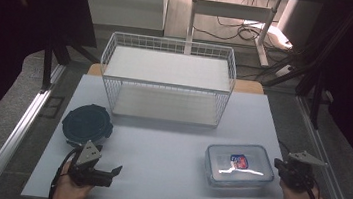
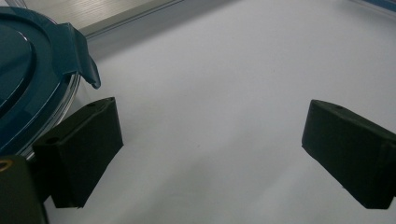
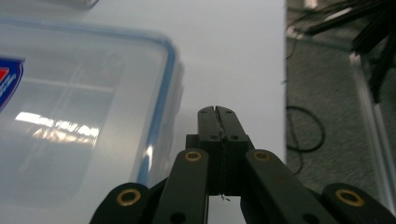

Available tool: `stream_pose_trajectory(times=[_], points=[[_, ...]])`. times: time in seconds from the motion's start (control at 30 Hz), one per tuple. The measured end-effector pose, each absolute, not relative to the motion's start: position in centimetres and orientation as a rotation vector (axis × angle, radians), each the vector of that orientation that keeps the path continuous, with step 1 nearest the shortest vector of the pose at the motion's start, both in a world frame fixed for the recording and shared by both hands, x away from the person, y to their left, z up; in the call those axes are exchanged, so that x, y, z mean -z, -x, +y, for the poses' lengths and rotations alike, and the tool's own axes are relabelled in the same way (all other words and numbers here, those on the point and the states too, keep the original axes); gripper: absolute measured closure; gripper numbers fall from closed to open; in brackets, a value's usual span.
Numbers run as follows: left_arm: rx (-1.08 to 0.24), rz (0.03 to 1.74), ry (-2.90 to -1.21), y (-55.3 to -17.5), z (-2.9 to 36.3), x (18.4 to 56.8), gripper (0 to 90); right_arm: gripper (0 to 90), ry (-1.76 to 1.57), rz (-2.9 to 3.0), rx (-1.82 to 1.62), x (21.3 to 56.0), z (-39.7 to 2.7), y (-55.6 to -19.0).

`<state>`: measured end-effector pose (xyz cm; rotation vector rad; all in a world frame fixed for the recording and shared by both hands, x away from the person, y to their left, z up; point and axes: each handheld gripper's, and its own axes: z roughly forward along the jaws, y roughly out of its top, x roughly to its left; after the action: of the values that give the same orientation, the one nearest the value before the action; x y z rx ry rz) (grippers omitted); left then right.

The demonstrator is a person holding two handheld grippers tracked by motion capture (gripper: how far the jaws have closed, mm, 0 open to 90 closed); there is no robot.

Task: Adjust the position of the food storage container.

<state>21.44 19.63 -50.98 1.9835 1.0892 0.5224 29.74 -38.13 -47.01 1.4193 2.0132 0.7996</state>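
Fingers of the left gripper (image 1: 105,173) stand wide apart with nothing but bare counter (image 1: 168,154) between them — in its own view one finger (image 2: 79,149) sits just beside the round dark-blue lidded container (image 1: 87,125), not clearly touching it. On the right gripper (image 1: 282,167) the fingers (image 3: 217,122) are pressed together on nothing, just beside the clear rectangular food container (image 1: 239,165) with its blue-edged lid. Behind both, a white wire shelf rack (image 1: 166,81) stands at the counter's far side.
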Motion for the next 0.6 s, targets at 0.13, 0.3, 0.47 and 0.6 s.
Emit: stream_pose_trajectory(times=[0.13,0.3,0.47,0.6], points=[[-0.518,1.089,-1.979,-21.4,19.7,51.0,4.7,89.5,-1.4,2.048,-0.778,47.1,-37.3,-29.8],[-0.503,1.087,-1.974,-21.5,19.7,51.1,4.9,89.6,-1.414,2.082,-0.829,47.3,-36.7,-29.7],[-0.498,1.088,-1.97,-21.5,19.7,51.1,5.1,89.6,-1.368,2.157,-0.854,47.5,-34.7,-29.6],[-0.491,1.088,-1.967,-21.5,19.8,51.0,5.3,89.6,-1.326,2.217,-0.856,47.5,-32.8,-29.2]])
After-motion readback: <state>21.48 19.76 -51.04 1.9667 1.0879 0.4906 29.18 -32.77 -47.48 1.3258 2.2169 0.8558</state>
